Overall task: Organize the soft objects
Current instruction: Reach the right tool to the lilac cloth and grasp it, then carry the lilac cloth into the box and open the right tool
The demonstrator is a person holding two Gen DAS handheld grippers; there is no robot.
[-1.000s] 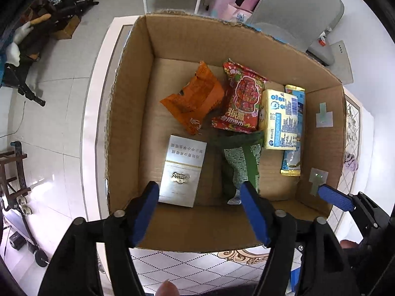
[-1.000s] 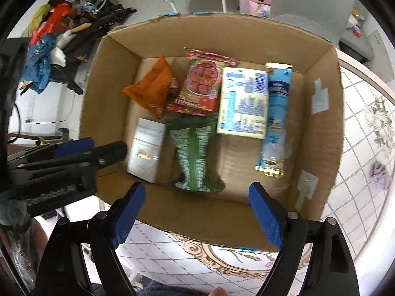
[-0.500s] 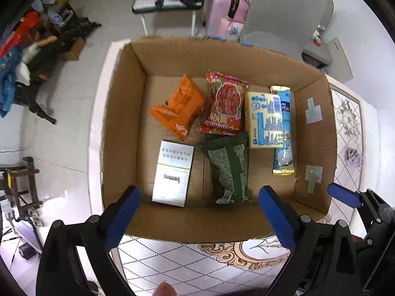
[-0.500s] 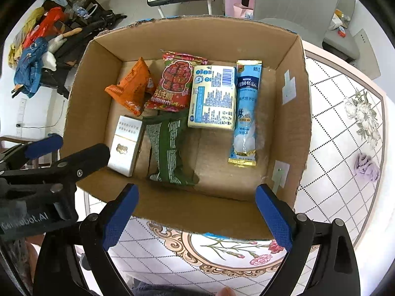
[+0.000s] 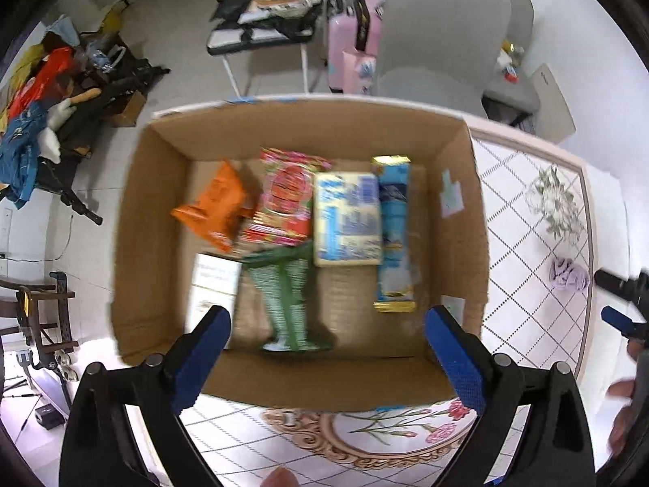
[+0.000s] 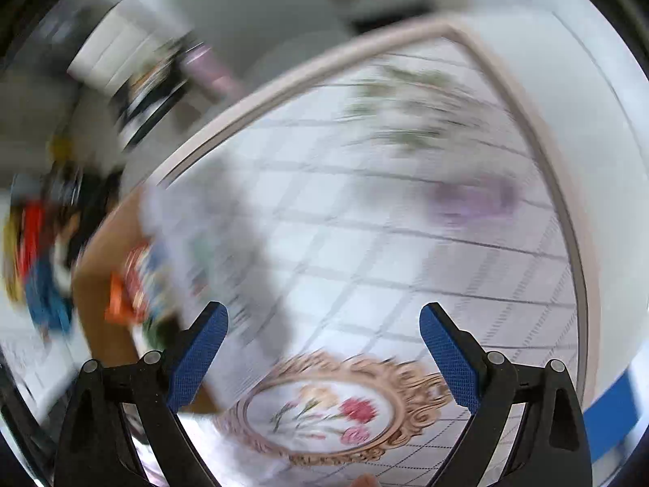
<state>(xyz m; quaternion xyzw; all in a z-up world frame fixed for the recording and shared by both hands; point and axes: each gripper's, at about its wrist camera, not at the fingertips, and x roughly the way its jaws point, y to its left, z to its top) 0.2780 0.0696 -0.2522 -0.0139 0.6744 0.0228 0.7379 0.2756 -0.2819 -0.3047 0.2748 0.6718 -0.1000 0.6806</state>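
Though slightly blurred, the cardboard box (image 5: 134,251) holds six snack packets (image 5: 349,219).

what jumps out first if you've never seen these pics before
The open cardboard box on the floral-patterned table draws the eye, with bright snack packs inside: an orange bag at left, a red pack, a yellow-and-blue pack and a green bag in front. A lone purple scrunchie lies on the table right of the box. The right wrist view is a heavy blur.
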